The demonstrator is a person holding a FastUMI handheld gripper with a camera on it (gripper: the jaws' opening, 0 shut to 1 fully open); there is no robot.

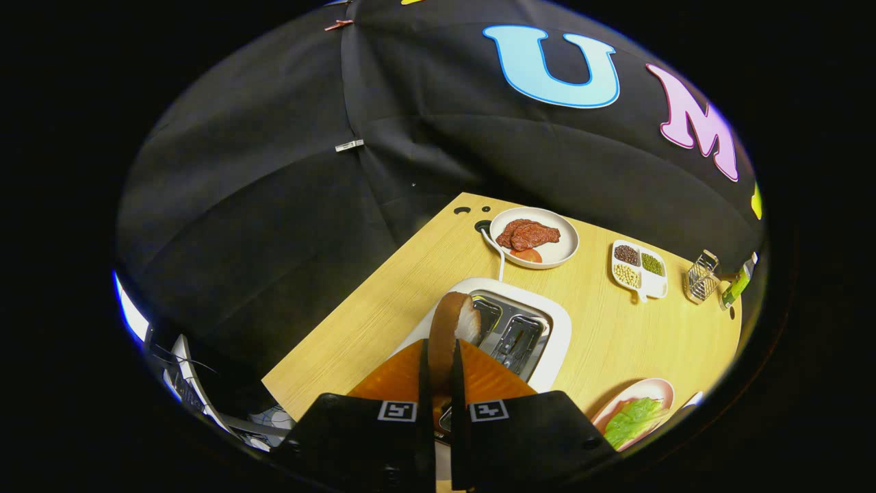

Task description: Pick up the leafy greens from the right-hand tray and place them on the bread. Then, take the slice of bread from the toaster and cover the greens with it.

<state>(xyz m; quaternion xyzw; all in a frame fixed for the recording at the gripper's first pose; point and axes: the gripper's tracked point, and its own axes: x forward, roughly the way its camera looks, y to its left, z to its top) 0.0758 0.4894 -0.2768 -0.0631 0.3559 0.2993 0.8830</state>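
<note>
Fingers (pixel 441 366) clamp bread slice (pixel 453 323) — above toaster (pixel 540 322)

Black cloth (pixel 274 205) drapes the booth's wall from 9 o'clock round to 2 o'clock, hanging in soft folds, with a vertical seam at 12 o'clock held by 2 small clips (pixel 349 145). A light wood-grain table (pixel 383 301) stretches from the centre toward 4 o'clock, its far corner meeting the cloth. At 8 o'clock, beyond the table's edge, a bright strip of light (pixel 131 311) and tangled cables (pixel 270 416) show.
</note>
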